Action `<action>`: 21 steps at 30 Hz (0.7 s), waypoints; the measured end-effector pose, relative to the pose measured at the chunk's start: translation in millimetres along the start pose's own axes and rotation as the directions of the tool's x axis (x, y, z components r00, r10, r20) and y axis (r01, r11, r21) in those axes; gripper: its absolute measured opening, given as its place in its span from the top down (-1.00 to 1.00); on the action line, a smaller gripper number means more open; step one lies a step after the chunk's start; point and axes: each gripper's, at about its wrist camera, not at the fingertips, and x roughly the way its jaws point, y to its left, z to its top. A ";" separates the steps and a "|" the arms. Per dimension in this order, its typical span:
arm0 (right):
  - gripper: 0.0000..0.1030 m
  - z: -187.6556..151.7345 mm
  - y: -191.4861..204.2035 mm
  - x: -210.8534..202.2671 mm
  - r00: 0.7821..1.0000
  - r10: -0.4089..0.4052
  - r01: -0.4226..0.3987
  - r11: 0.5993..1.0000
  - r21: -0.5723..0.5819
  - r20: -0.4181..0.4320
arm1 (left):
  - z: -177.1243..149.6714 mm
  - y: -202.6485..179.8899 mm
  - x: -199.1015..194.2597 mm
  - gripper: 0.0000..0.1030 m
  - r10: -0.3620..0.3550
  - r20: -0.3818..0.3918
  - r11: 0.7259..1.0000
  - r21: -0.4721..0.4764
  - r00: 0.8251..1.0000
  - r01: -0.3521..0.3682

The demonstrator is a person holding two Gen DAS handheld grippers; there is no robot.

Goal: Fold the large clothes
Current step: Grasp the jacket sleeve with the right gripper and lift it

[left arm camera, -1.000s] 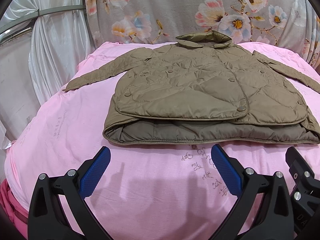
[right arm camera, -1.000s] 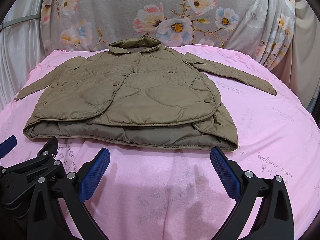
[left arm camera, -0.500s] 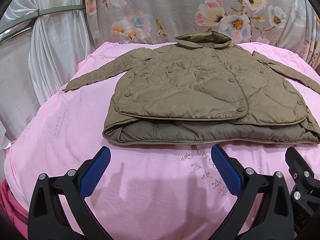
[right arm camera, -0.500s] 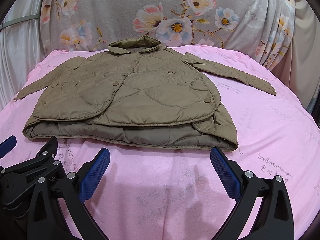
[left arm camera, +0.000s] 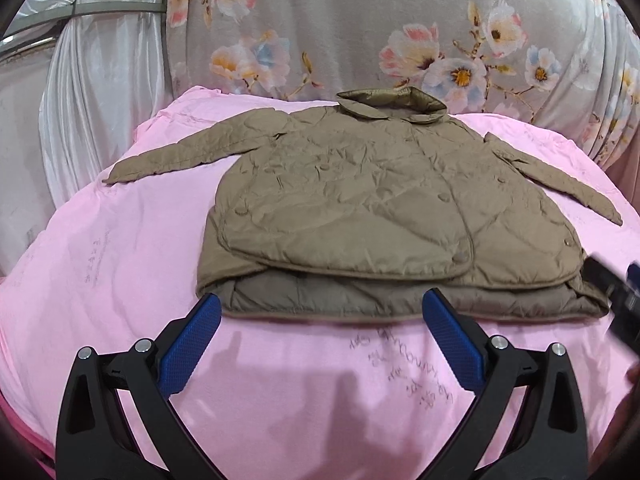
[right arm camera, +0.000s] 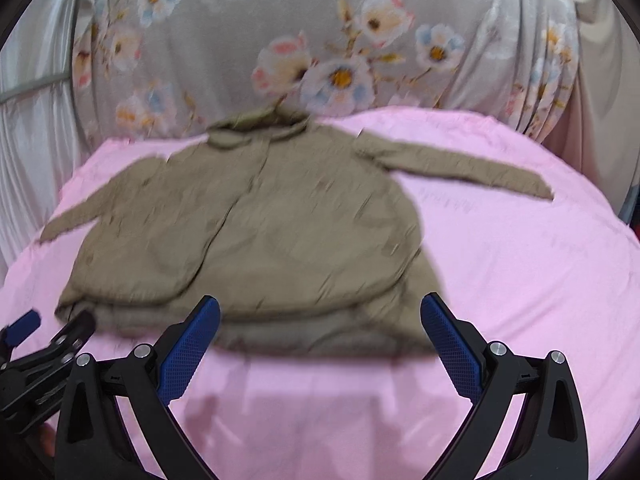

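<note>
Left wrist view: a tan quilted jacket [left arm camera: 360, 216] lies flat on a pink sheet [left arm camera: 104, 264], collar away, both sleeves stretched sideways, lower part folded up so the lining shows along the near hem. The left gripper [left arm camera: 318, 312] hovers just before that hem, its blue fingers [left arm camera: 192, 344] spread wide and holding nothing. A flowered cloth [left arm camera: 360, 28] hangs behind. Right wrist view, blurred: the jacket [right arm camera: 256, 220] sits ahead and slightly left of the right gripper [right arm camera: 320, 314], whose fingers are likewise spread apart and empty, near the hem's right part.
</note>
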 end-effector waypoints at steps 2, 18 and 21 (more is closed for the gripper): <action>-0.90 24.2 -24.1 9.6 0.999 -0.037 0.037 0.999 0.011 0.019 | 17.5 5.9 5.3 -0.91 0.001 -0.010 1.000 0.001 1.000 -0.001; -0.90 106.9 -310.5 196.1 0.968 -0.156 0.236 0.832 0.502 -0.196 | 128.2 68.9 85.9 -0.91 0.142 0.018 0.986 -0.094 0.990 -0.140; -0.83 103.6 -338.1 216.9 0.964 -0.145 0.250 0.777 0.578 -0.222 | 134.2 77.9 101.4 -0.91 0.138 -0.008 0.982 -0.127 0.990 -0.138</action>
